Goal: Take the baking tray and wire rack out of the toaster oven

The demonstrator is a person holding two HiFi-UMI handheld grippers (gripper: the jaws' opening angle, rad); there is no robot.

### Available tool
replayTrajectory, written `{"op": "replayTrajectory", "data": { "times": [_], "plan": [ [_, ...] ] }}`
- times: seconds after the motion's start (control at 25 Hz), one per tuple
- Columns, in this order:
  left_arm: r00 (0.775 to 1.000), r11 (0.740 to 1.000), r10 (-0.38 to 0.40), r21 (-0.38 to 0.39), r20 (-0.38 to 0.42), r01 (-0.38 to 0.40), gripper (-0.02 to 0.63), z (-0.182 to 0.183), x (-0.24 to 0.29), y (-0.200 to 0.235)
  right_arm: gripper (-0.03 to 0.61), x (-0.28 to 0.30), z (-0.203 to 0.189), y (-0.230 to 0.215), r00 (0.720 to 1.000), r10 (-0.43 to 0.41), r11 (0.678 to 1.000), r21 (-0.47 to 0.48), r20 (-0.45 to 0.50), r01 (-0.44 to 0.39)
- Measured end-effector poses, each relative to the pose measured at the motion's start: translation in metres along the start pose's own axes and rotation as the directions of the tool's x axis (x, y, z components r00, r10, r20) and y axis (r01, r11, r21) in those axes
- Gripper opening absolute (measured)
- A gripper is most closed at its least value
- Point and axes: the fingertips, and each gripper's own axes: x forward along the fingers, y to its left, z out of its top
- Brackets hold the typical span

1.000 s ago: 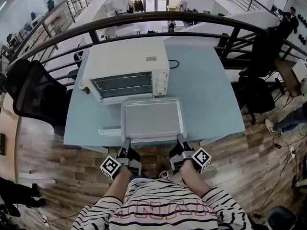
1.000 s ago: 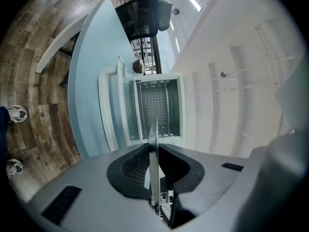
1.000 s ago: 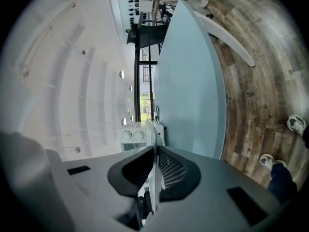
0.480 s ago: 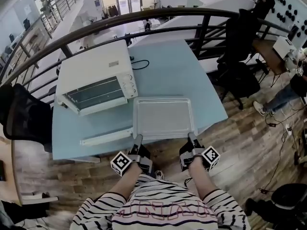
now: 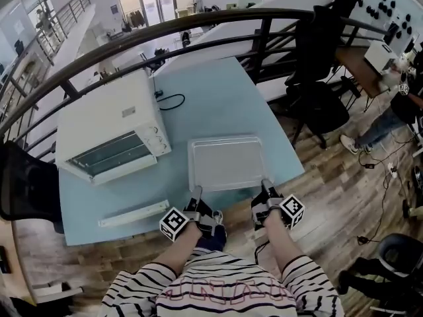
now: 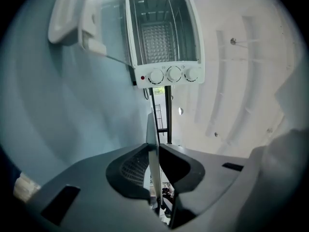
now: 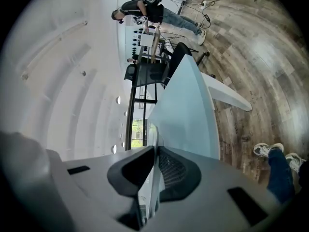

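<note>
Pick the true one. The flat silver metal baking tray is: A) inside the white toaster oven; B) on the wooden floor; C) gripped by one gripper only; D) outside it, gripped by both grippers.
D: the flat silver metal baking tray is clear of the white toaster oven, with the left gripper and right gripper both shut on its near rim.

Head cam sits high above the bench, facing fwd & steeply down, far enough back to take in the whole top w/ toaster oven and baking tray. Cams on left tool and right tool ride close behind their own jaws, rolled sideways, looking along the tray's edge. Left one faces the oven front, shared w/ head view; right one faces bench edge & floor; all three share bench & tray.
</note>
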Motion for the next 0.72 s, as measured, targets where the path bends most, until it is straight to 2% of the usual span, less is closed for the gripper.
{"op": "replayTrajectory", "data": {
  "times": [0.28,0.72],
  "plan": [
    [0.999,0.999,0.042,-0.035,0.026,-0.041,0.065,0.015,0.061,0.01,0.049,0.073,0.024,0.006,0.999,-0.041,0.999,-0.027,-0.028,0.04],
    [0.994,0.995,0.064,-0.08,0.091,-0.056,0.064,0.058,0.147,0.018,0.049,0.192,0.041,0.031,0.992,-0.084,0.993,-0.096,-0.093,0.075]
  ]
}}
